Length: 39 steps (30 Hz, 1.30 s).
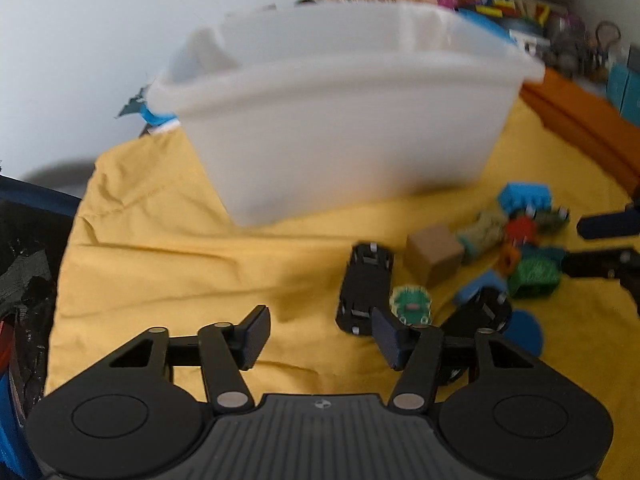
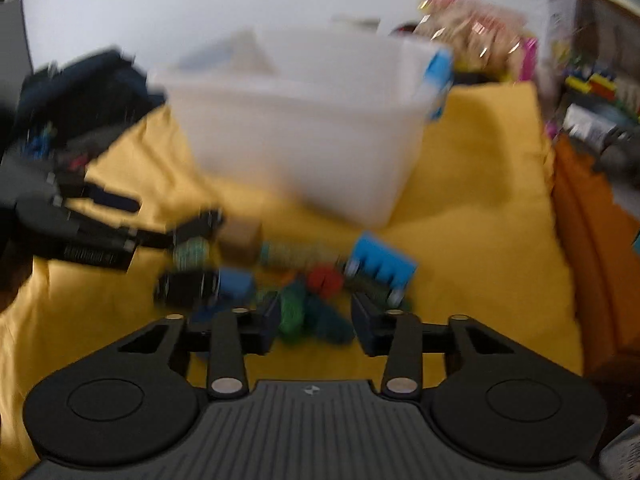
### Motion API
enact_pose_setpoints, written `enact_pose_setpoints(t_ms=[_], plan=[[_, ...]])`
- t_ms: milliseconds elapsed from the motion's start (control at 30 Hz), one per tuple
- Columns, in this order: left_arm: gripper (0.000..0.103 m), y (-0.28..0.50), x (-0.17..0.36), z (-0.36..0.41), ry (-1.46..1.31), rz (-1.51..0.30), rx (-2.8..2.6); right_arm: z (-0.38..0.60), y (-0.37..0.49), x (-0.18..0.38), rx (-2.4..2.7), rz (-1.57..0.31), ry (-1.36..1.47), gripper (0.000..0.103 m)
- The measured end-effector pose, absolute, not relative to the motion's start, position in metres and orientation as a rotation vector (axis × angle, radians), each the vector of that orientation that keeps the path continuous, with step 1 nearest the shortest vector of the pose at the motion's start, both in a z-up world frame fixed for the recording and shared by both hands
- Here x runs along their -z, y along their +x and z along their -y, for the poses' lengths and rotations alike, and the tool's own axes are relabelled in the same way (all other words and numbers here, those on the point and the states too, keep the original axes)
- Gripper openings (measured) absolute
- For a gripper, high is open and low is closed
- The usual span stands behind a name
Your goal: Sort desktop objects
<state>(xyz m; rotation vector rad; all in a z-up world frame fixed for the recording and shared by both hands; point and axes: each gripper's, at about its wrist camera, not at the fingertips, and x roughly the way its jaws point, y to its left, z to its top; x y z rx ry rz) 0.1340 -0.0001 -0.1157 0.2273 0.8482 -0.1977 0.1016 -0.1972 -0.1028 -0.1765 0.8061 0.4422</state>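
Left gripper (image 1: pixel 318 334) spread wide, empty, low over yellow cloth (image 1: pixel 160 248), just left of black toy-car chassis (image 1: pixel 366 288).

White plastic bin (image 1: pixel 340 120) behind, ready for sorted pieces.

Toy pile (image 2: pixel 304 276) beside bin; right gripper (image 2: pixel 316 326) open, nothing held, hovering at green piece (image 2: pixel 292 312), likely next pick.

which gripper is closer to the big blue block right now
Right. The right gripper is open just short of the blue block; the left gripper is farther back, across the pile.
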Motion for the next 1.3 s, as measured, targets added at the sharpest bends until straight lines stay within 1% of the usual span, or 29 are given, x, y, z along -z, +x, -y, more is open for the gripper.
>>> enact_pose_setpoints(t_ms=[167, 433, 467, 500, 533, 567, 600, 667, 800, 867, 967, 1233, 1300], plan=[[0.056, 0.142, 0.123, 0.010, 0.241, -0.849, 0.230, 0.182, 0.103, 0.111, -0.479, -0.804, -0.226, 0.039], [0.055, 0.152, 0.128, 0.026, 0.266, -0.832, 0.252, 0.169, 0.108, 0.117, -0.519, -0.790, -0.271, 0.039], [0.052, 0.154, 0.129, 0.027, 0.269, -0.831, 0.255, 0.168, 0.108, 0.117, -0.525, -0.789, -0.274, 0.038], [0.045, 0.155, 0.130, 0.028, 0.265, -0.831, 0.264, 0.168, 0.108, 0.118, -0.532, -0.792, -0.274, 0.036], [0.041, 0.156, 0.131, 0.029, 0.259, -0.830, 0.274, 0.168, 0.108, 0.118, -0.537, -0.795, -0.272, 0.035], [0.035, 0.157, 0.131, 0.030, 0.257, -0.828, 0.286, 0.168, 0.108, 0.118, -0.541, -0.799, -0.270, 0.035], [0.033, 0.157, 0.131, 0.032, 0.262, -0.826, 0.297, 0.168, 0.108, 0.118, -0.545, -0.803, -0.270, 0.032], [0.033, 0.156, 0.131, 0.036, 0.274, -0.820, 0.309, 0.169, 0.106, 0.118, -0.544, -0.805, -0.284, 0.028], [0.033, 0.156, 0.131, 0.033, 0.250, -0.831, 0.309, 0.175, 0.108, 0.124, -0.527, -0.843, -0.244, 0.028], [0.033, 0.155, 0.130, 0.032, 0.245, -0.830, 0.303, 0.176, 0.108, 0.121, -0.513, -0.824, -0.233, 0.024], [0.033, 0.151, 0.123, 0.025, 0.228, -0.819, 0.293, 0.179, 0.105, 0.109, -0.516, -0.790, -0.200, 0.023], [0.033, 0.130, 0.077, -0.012, 0.099, -0.747, 0.240, 0.189, 0.093, 0.073, -0.508, -0.707, -0.108, 0.021], [0.033, 0.127, 0.070, -0.016, 0.089, -0.739, 0.234, 0.186, 0.097, 0.073, -0.497, -0.730, -0.132, 0.021]])
